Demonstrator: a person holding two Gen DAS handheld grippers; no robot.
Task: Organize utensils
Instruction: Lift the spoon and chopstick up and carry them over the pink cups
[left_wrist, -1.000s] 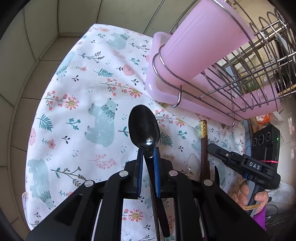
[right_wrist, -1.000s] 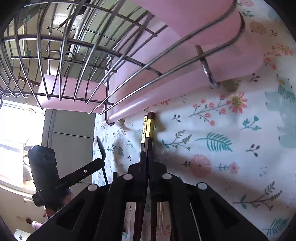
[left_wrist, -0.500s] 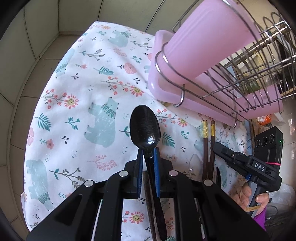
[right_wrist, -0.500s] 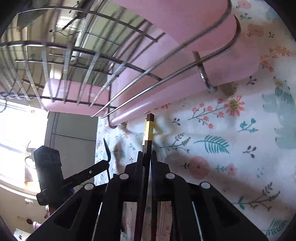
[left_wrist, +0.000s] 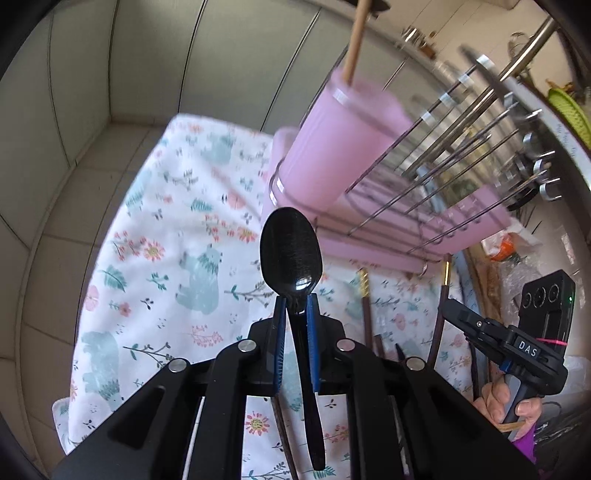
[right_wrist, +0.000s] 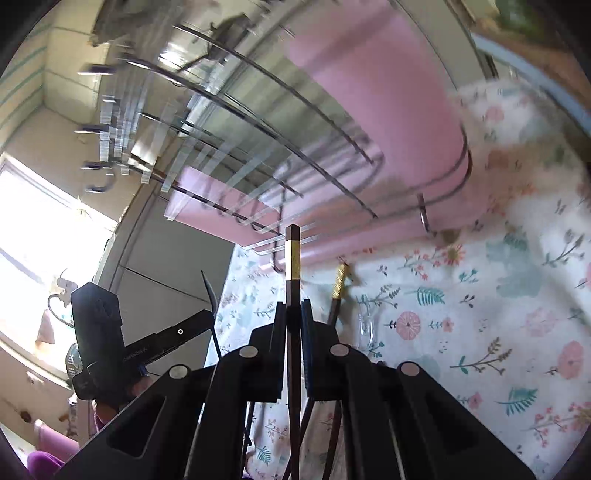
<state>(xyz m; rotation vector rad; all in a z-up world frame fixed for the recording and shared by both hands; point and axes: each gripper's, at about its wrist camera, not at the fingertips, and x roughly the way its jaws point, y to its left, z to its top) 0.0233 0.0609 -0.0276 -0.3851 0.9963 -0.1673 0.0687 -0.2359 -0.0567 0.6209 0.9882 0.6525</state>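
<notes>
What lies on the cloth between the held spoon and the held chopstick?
In the left wrist view, a second chopstick lies on the floral cloth between the black spoon and the held chopstick.

The right tongs (right_wrist: 294, 321) clamp a dark chopstick (right_wrist: 293, 258) below the pink-trayed wire rack (right_wrist: 258, 122).

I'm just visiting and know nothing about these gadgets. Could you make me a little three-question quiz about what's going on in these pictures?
1. True or false: the left tongs are shut on a black spoon.
2. What do the right tongs hold? A) a fork B) a dark chopstick with a gold band C) nothing
3. Fill in: the pink utensil cup hangs on a wire ____.

Key: 1 true; 2 B; 3 rack. A second chopstick lies on the floral cloth.
</notes>
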